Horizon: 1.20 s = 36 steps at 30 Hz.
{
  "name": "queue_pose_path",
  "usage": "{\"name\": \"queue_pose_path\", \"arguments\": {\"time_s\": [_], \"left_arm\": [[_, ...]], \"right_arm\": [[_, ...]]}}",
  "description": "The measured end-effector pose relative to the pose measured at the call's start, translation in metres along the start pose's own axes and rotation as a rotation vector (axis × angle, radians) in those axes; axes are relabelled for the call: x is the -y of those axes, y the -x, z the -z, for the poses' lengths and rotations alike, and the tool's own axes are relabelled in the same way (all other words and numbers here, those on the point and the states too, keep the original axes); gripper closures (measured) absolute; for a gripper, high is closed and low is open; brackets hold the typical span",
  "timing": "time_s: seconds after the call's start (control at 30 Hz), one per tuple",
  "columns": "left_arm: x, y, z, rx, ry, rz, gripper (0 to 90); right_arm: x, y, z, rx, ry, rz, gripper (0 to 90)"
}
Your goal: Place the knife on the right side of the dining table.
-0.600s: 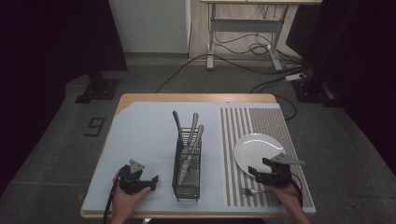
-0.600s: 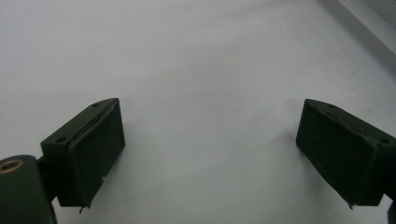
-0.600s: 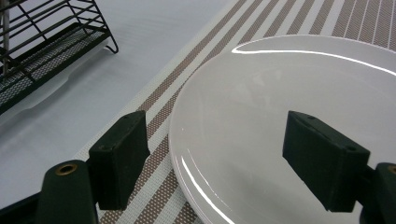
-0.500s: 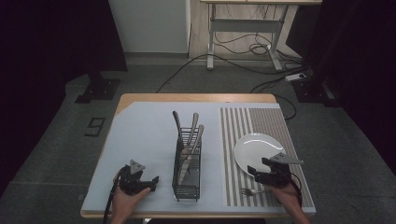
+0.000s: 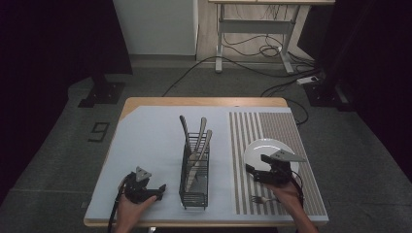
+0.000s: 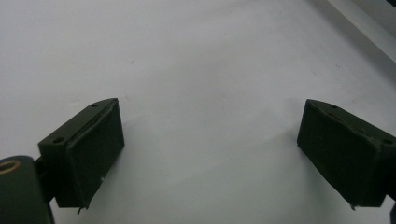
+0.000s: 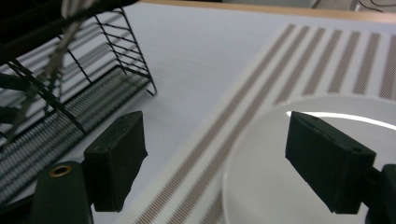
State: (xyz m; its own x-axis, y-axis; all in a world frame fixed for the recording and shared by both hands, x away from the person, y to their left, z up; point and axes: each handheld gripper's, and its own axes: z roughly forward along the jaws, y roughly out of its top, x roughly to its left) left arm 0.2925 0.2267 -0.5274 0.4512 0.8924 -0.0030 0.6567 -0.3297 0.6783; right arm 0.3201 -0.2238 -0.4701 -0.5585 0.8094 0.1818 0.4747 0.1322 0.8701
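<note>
Plate (image 5: 266,151), white and round, lies on the striped right part of the tabletop (image 5: 150,145), toward the near right corner. Right tool (image 5: 253,171) hovers at the plate's near left rim, its jaws spread wide and holding nothing; in the right gripper view the tool (image 7: 215,163) straddles the plate's (image 7: 280,186) left edge, one jaw over the striped mat (image 7: 299,70) and the other over the white surface of the plate. Fork (image 5: 260,199) rests on the stripes just near of the plate, beside the right hand (image 5: 286,191). Wire rack (image 5: 195,170), black, stands at the middle of the tabletop, between the two tools, with several pieces of cutlery (image 5: 197,141) leaning upright in it, handles tilted toward the far side; the same rack (image 7: 70,93) appears at the left of the right gripper view. Left tool (image 5: 158,189) sits at the near left of the tabletop, left of the rack and well apart from the plate, held in the left hand (image 5: 131,206). Left gripper view: the tool (image 6: 210,158) is spread wide over bare pale tabletop (image 6: 196,60), gripping nothing.
</note>
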Motion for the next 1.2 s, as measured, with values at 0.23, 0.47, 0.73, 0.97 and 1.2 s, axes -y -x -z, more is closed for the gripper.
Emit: {"name": "queue_pose_path", "arguments": {"time_s": [0.23, 0.47, 0.73, 0.97, 1.2], "left_arm": [[0.0, 0.0, 0.0, -0.001, 0.0, -0.001, 6.7], [0.0, 0.0, 0.0, 0.0, -0.002, -0.002, 6.7], [0.0, 0.0, 0.0, 0.0, -0.003, -0.001, 6.6], [0.0, 0.0, 0.0, -0.001, -0.002, -0.001, 6.7], [0.0, 0.0, 0.0, -0.001, -0.001, -0.002, 6.7]], "right_arm": [[-0.019, -0.017, -0.016, -0.046, 0.02, 0.014, 21.1], [-0.043, -0.03, -0.031, -0.077, 0.04, 0.035, 23.4], [-0.049, -0.032, -0.044, -0.075, 0.011, 0.055, 24.5], [-0.06, -0.038, -0.055, -0.098, 0.031, 0.052, 25.5], [-0.069, -0.042, -0.06, -0.104, 0.049, 0.063, 27.0]]}}
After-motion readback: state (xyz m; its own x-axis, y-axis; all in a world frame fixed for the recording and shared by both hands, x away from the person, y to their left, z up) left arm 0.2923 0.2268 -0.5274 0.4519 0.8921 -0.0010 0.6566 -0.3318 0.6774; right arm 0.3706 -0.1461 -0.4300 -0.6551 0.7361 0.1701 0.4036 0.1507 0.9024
